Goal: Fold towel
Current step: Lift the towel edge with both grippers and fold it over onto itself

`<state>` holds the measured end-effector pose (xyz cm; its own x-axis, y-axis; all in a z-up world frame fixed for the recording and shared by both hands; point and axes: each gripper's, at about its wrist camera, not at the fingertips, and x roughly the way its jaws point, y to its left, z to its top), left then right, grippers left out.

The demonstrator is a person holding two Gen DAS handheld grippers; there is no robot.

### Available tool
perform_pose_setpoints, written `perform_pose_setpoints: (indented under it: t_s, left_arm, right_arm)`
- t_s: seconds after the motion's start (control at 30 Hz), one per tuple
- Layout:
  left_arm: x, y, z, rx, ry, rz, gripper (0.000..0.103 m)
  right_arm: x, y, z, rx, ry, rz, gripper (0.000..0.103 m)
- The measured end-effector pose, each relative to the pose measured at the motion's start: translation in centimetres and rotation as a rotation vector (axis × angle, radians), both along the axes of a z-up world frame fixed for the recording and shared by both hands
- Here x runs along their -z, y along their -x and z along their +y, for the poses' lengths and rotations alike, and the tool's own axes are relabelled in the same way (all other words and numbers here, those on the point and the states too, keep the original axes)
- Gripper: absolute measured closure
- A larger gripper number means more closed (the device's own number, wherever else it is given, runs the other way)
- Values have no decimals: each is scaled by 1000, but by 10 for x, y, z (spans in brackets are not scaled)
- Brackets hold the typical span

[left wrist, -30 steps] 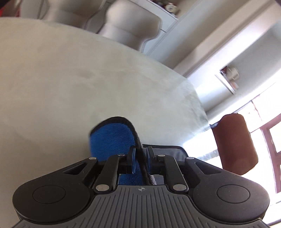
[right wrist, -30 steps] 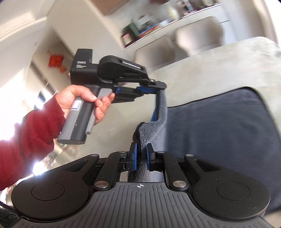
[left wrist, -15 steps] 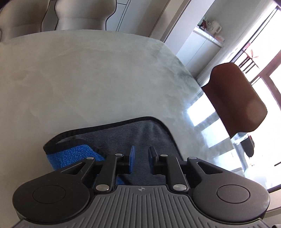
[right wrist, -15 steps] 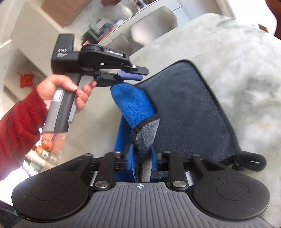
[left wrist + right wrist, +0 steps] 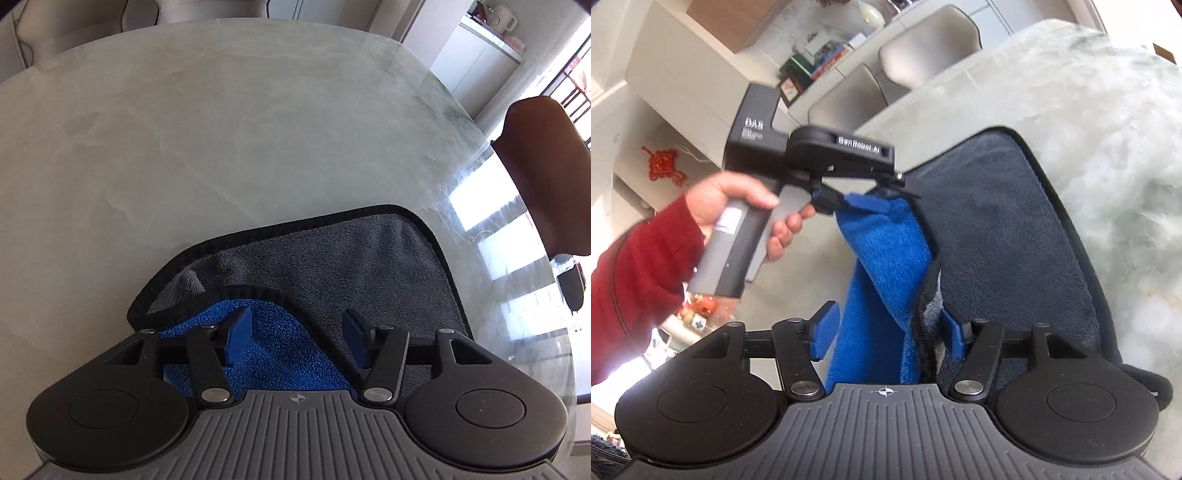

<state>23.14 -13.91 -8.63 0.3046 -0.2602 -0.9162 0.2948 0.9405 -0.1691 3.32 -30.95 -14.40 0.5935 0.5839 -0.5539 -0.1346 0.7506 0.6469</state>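
Lying on marble table [image 5: 229, 122]: towel [image 5: 332, 258]

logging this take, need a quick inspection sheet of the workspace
surface: pale marble table, glare at its right edge
job's things: towel, grey side up, lying on the table, blue side showing on a turned-over part
clutter: nothing seen
grippers: left hand-held gripper open above the towel; right hand-held gripper open, towel fold between its fingers
cables: nothing seen
surroundings: brown chair, pale chairs, shelves
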Motion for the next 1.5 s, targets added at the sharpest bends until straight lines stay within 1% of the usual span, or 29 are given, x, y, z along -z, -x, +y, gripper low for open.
perform_pose_setpoints:
  t_s: [0.07, 0.17, 0.2, 0.27, 0.3, 0.37, 0.4, 0.43, 0.47, 0.53, 0.63, 0.7, 0.83, 0.87, 1.0, 1.07, 1.17, 1.37, 1.4, 1.47, 1.5]
  left_arm:
    - [-1, 2, -4, 25, -38, -12, 41]
    - [-1, 13, -8, 53, -98, -53, 48]
    - [-1, 16, -9, 58, -115, -70, 51]
    - [-1, 21, -6, 63, -117, -88, 54]
    - [-2, 24, -3, 62, -119, -99, 59]
    - [-2, 27, 1, 59, -115, -116, 70]
    - [-2, 26, 2, 57, -113, -123, 81]
    - [0, 23, -1, 58, -109, -126, 91]
    - [0, 24, 3, 55, -95, -125, 94]
    - [-2, 23, 7, 44, -66, -120, 96]
    - [-3, 20, -2, 40, -42, -131, 96]
    - [-16, 26, -1, 55, -13, -159, 96]
    - [-35, 26, -14, 84, 41, -211, 96]
    - [-40, 25, -20, 93, 67, -227, 96]
    - [-50, 25, -41, 141, 95, -259, 96]
    - [-53, 25, -55, 174, 102, -278, 96]
    - [-49, 23, -72, 207, 92, -286, 96]
    - [-23, 17, -93, 219, 73, -257, 96]
    - [-20, 16, -96, 222, 62, -252, 96]
    - [-18, 18, -97, 228, 48, -253, 96]
    - [-17, 19, -98, 230, 43, -253, 96]
  right_arm:
    - [0, -2, 0, -12, 19, 13, 43]
    - [-4, 7, -2, -36, 18, 8, 45]
    - [-4, 8, -3, -41, 20, 4, 47]
    - [-4, 10, -3, -46, 30, 0, 54]
    - [-4, 10, -4, -52, 37, -2, 58]
    - [-8, 17, -4, -62, 49, -18, 72]
    - [-10, 18, -4, -69, 56, -30, 83]
    - [-11, 18, -3, -78, 63, -43, 89]
    - [-14, 19, -3, -82, 76, -61, 90]
    - [-18, 22, -4, -76, 88, -81, 92]
    - [-23, 27, -9, -55, 81, -96, 94]
    - [-25, 30, -13, -41, 78, -101, 95]
    - [-25, 37, -20, -10, 76, -89, 95]
    - [-25, 39, -22, 0, 73, -85, 95]
    - [-29, 49, -33, 71, 44, -87, 96]
    - [-27, 53, -37, 104, 57, -73, 96]
    - [-20, 55, -42, 132, 68, -39, 95]
    - [-6, 54, -53, 174, 45, 5, 93]
    - [-5, 54, -55, 173, 31, 12, 92]
    - [-3, 52, -58, 191, 13, 18, 85]
    - [-3, 51, -59, 190, 4, 22, 76]
